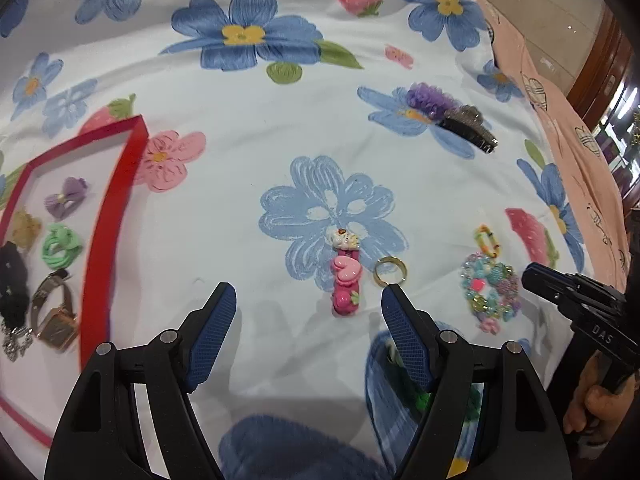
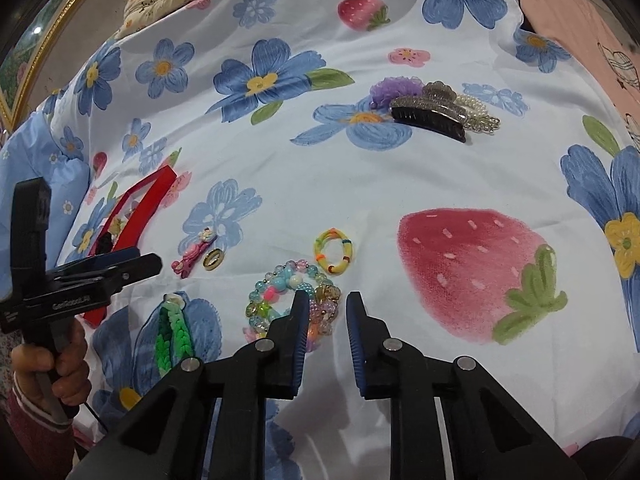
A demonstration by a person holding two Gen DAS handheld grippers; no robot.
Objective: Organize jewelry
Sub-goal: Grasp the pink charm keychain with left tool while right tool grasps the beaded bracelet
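Hovering above a floral and strawberry-printed white bedsheet (image 1: pixel 248 152), the left gripper (image 1: pixel 308 300) has its blue-padded fingers spread wide with nothing between them. Just ahead of it lie a pink heart-and-strawberry hair clip (image 1: pixel 346 280) and, just beside that, a small gold ring (image 1: pixel 390 271). To its left sits a red-rimmed tray (image 1: pixel 116 200) holding a purple bow (image 1: pixel 66 197), a green hair tie (image 1: pixel 62 249) and a rose-gold square watch (image 1: pixel 54 312).

The right gripper (image 2: pixel 328 304) is open, with a narrow gap and nothing held, poised just over a tangle of pastel beaded bracelets (image 2: pixel 276 300). A yellow multicoloured hair band (image 2: pixel 334 251) lies just beyond the beads. A green braided band (image 2: pixel 174 336) lies to their left. Farther off, a purple scrunchie (image 2: pixel 394 89), a black claw clip (image 2: pixel 428 122) and a pearl bracelet (image 2: pixel 478 114) are heaped together.
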